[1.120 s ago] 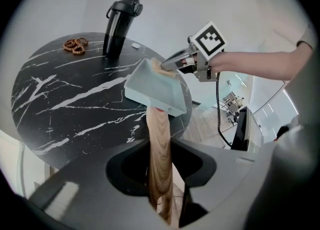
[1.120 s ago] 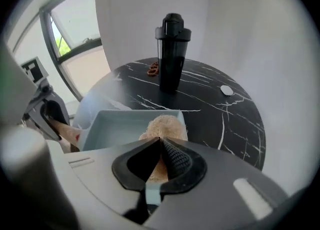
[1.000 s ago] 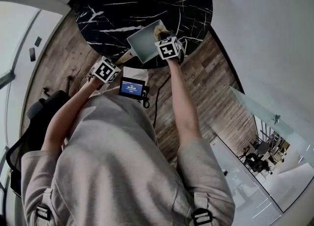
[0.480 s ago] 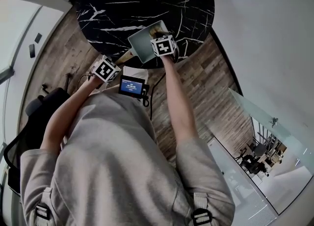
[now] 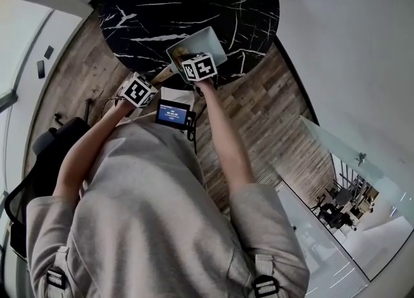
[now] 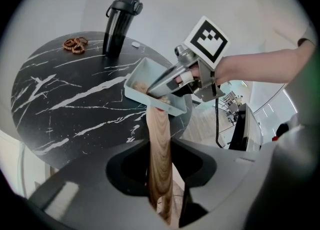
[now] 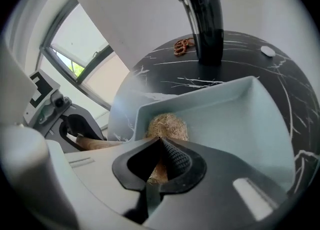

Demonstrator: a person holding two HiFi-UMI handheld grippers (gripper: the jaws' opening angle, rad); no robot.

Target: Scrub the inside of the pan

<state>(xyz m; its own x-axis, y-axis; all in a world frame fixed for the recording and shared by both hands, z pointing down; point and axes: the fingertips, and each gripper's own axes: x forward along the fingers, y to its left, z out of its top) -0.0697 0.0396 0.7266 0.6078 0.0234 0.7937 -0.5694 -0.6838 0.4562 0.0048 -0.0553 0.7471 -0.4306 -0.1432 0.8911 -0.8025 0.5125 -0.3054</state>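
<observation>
The left gripper (image 6: 160,184) grasps the pan's wooden handle (image 6: 159,139) at the near edge of the black table (image 5: 142,12). Inside the pan (image 7: 240,119), at the handle end, the right gripper (image 7: 159,144) is clenched on a fibrous scrubber (image 7: 167,124).

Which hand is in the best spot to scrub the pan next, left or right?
Right. The right gripper is shut on the fibrous scrubber, which sits inside the pan. The left gripper grips the pan's wooden handle, so it should probably just steady it.
</observation>
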